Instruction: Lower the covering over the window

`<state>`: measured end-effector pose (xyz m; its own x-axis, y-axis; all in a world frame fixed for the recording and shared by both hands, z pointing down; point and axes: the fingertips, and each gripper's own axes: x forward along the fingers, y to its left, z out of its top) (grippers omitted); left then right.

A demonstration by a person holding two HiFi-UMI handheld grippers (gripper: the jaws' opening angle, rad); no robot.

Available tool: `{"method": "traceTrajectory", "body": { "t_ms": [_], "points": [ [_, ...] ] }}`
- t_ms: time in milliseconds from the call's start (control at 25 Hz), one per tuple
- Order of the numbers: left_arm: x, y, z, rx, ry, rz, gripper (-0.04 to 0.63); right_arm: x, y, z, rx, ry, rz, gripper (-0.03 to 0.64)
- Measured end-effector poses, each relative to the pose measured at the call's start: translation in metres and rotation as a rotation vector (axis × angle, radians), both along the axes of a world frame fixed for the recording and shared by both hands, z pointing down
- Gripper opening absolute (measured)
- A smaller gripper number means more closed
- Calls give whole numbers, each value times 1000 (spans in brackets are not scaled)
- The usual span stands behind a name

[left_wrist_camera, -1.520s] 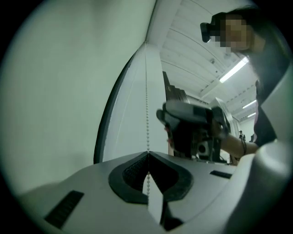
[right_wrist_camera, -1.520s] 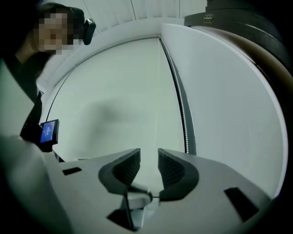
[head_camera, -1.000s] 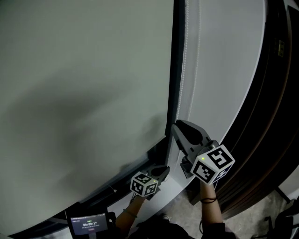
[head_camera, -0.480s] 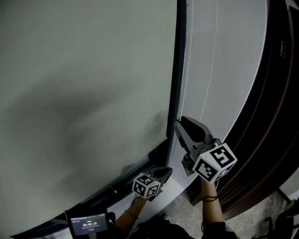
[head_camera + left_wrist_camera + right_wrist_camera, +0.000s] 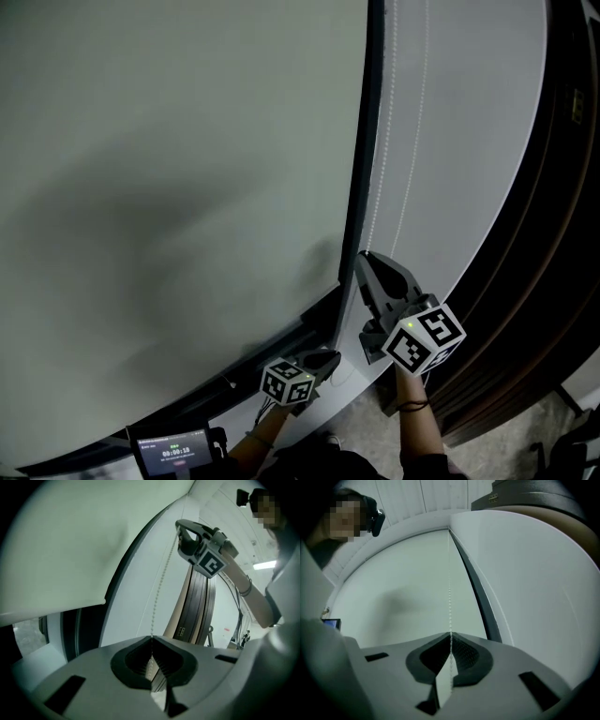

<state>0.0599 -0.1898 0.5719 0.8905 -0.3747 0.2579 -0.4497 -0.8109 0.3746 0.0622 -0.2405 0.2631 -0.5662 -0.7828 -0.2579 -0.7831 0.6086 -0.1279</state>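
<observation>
- The roller blind [image 5: 169,187] covers most of the window. In the left gripper view its bottom edge hangs above an uncovered strip of window [image 5: 28,632], so the lowering looks unfinished.
- The bead chain [image 5: 449,588] hangs just beside the blind's right edge, along the dark frame upright [image 5: 361,187].
- The left gripper [image 5: 151,641] is clenched on the chain low down.
- The right gripper [image 5: 366,258] sits higher, on what looks like the same strand. Its jaws have just been closing and now pinch the beads between the ribbed pads [image 5: 464,656].
- The step in hand, as I judge it, is a hand-over-hand draw with the upper grip freshly taken.
- To do it well, make sure the right grip is firm before the left lets go, or the chain may slip.
- Pull straight down along the strand, not away from the frame, so the beads do not jump the pads.
- Watch the blind's bottom edge and stop when it meets the bottom of the frame.
</observation>
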Motion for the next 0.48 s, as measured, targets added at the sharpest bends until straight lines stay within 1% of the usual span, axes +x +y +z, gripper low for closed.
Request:
{"method": "traceTrajectory", "body": {
  "t_ms": [80,160,200,280,360,480],
  "points": [
    [-1,6,4,-13,10,-7,5,6,-4,26,-59,3,0,17],
    [-2,5,0,-13,36,-19,6,10,-11,67,-131,46,14,16],
    [-4,3,-6,0,47,-33,6,11,-13,93,-178,73,23,15],
    [-10,-7,-25,47,81,-70,33,11,-14,150,-286,102,33,15],
    [-12,-16,-60,109,137,-82,55,13,-9,200,-391,98,32,15],
    [-8,-25,-124,240,212,-44,77,5,4,257,-498,133,27,15]
  ]
}}
